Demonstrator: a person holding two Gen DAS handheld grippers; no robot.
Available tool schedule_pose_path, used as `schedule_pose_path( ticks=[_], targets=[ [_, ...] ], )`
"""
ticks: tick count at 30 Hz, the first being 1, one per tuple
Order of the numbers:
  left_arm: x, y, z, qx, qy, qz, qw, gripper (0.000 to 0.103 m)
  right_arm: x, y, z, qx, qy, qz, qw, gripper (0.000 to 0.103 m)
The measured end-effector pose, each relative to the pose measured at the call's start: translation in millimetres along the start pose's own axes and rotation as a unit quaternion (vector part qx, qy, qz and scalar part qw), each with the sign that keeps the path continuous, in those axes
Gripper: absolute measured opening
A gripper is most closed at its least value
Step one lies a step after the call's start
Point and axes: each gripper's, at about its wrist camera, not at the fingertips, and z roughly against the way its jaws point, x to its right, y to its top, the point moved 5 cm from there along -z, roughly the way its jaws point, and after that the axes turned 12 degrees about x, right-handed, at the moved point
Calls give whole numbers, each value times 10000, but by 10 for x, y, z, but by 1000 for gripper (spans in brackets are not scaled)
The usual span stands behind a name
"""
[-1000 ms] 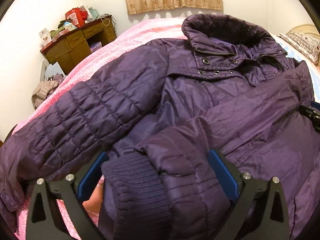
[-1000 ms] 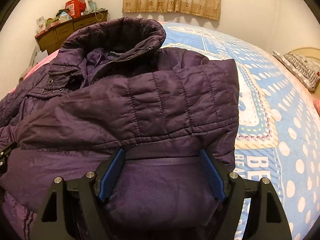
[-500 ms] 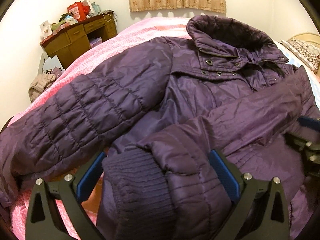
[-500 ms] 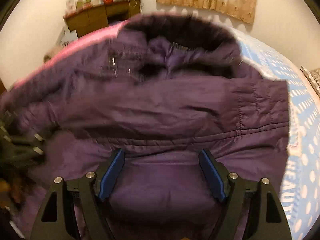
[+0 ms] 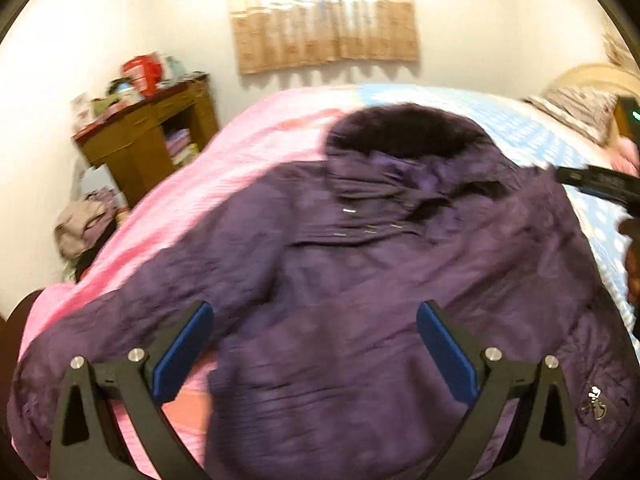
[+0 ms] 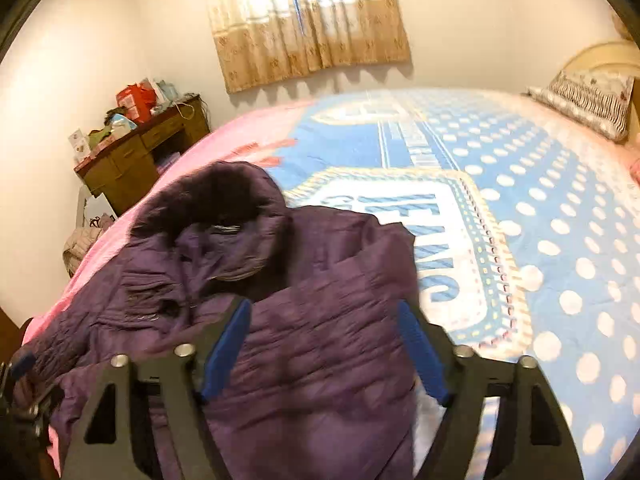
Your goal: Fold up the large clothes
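Observation:
A large purple quilted jacket (image 5: 380,260) lies front-up on the bed, its dark collar (image 5: 404,132) at the far end. One sleeve (image 5: 120,320) runs down towards the bed's near left edge. My left gripper (image 5: 315,312) hovers above the jacket's lower half with its jaws wide apart and nothing pinched. In the right wrist view the jacket (image 6: 320,280) lies below my right gripper (image 6: 323,308). Its jaws are closing and the pads press on nothing. The right gripper's black body (image 5: 600,184) shows at the left view's right edge. Both views are blurred.
The bed cover is pink (image 5: 224,184) on the left and blue with white dots (image 6: 560,240) on the right. A cluttered wooden desk (image 6: 132,160) stands by the far wall. A heap of clothes (image 5: 84,228) lies on the floor, and a pillow (image 6: 588,100) sits at the far right.
Both grippers have risen and drawn back from the jacket. The knitted sleeve cuff no longer sits between the left fingers. The right jaws stand closer together.

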Motion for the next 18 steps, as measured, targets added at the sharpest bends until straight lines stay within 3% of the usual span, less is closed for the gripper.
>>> schedule_pose_path(
  ticks=[5, 18],
  targets=[
    [228, -324, -440, -553, 56, -318, 9979, 103, -17, -360, -417, -586, -66, 281, 9979, 59],
    [276, -401, -501, -618, 97, -243, 9977, 103, -15, -425, -530, -608, -294, 797, 9945, 61]
  ],
)
